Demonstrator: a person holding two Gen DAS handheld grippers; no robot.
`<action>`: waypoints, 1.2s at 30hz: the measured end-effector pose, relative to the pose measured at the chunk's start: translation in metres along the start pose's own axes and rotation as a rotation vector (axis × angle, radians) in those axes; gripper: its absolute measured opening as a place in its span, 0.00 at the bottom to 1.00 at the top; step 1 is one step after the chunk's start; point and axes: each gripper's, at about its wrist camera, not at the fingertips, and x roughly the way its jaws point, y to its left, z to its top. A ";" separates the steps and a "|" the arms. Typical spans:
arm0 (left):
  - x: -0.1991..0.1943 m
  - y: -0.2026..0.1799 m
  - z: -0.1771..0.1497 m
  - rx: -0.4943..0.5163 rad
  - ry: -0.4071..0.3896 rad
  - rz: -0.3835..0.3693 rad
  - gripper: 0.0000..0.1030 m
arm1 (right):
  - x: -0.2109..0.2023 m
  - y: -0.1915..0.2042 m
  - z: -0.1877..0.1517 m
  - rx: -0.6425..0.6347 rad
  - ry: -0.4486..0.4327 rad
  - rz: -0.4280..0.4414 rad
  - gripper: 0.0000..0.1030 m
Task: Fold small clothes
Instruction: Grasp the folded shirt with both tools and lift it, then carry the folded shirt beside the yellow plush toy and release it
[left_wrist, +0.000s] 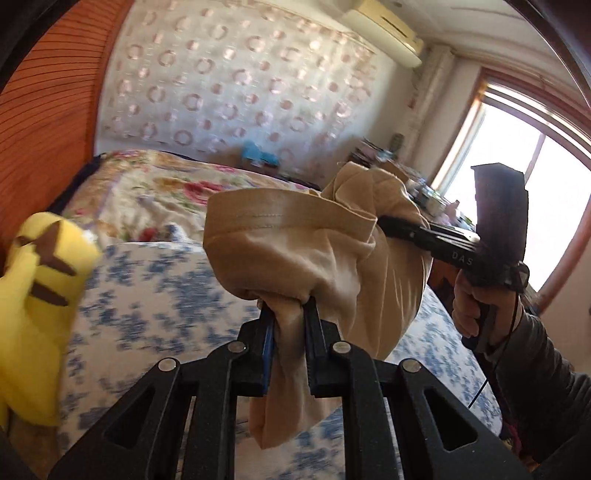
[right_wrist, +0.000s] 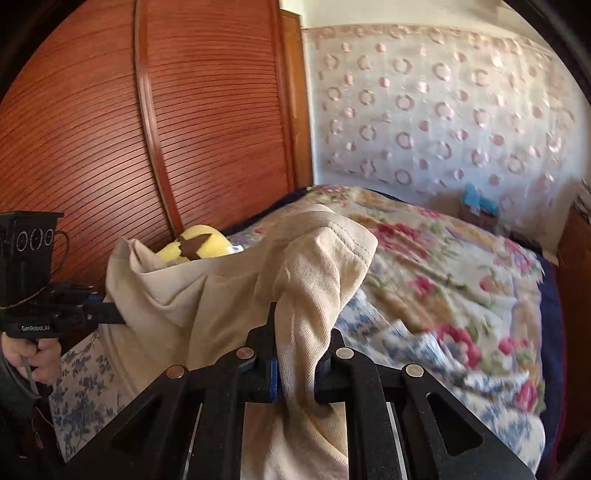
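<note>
A small beige garment (left_wrist: 295, 254) hangs in the air above the bed, bunched between both grippers. My left gripper (left_wrist: 289, 314) is shut on one bunched part of it; cloth trails down between the fingers. My right gripper (right_wrist: 295, 354) is shut on another part of the same beige garment (right_wrist: 229, 295). In the left wrist view the right gripper (left_wrist: 384, 221) reaches in from the right, its tips buried in the cloth. In the right wrist view the left gripper (right_wrist: 110, 315) reaches in from the left, its tips hidden by the cloth.
The bed carries a blue-and-white floral sheet (left_wrist: 155, 295) and a rose-patterned blanket (right_wrist: 443, 266). A yellow plush toy (left_wrist: 40, 295) lies at the left by the red wooden wardrobe (right_wrist: 110, 129). A window (left_wrist: 517, 177) and cluttered shelf stand at the right.
</note>
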 end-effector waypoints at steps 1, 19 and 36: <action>-0.008 0.014 -0.003 -0.019 -0.018 0.031 0.14 | 0.015 0.007 0.008 -0.018 0.006 0.017 0.12; -0.032 0.124 -0.053 -0.207 -0.060 0.323 0.15 | 0.253 0.077 0.106 -0.228 0.197 0.090 0.20; -0.033 0.114 -0.025 -0.072 -0.077 0.368 0.74 | 0.265 0.034 0.069 -0.040 0.226 0.053 0.39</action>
